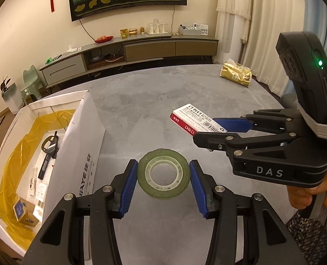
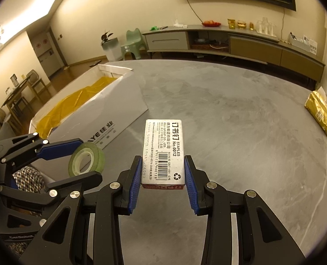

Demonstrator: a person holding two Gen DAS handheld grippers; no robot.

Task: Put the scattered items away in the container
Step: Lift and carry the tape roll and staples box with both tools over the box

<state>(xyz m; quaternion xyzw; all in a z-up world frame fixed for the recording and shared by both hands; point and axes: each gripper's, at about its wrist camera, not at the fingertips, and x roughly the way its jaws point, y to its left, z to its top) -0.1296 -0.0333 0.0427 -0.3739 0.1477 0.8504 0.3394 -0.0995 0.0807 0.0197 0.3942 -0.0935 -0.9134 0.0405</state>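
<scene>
A green tape roll [image 1: 163, 176] sits between the blue pads of my left gripper [image 1: 162, 163], which is shut on it just above the grey table [image 1: 154, 101]. The right wrist view shows the tape roll [image 2: 86, 159] held clear of the tabletop in my left gripper [image 2: 90, 159]. My right gripper [image 2: 162, 157] is shut on a white and red staples box [image 2: 164, 148], barcode side up. The same staples box [image 1: 192, 119] hangs in my right gripper [image 1: 205, 128] over the table, right of the white cardboard container [image 1: 75, 137].
The container [image 2: 110, 114] has a yellow plastic liner [image 1: 15, 145] and holds a marker, a small tin box and other items. A gold packet [image 1: 236, 72] lies at the table's far right edge. A hand [image 1: 304, 196] grips the right tool. A TV cabinet [image 1: 141, 48] stands behind.
</scene>
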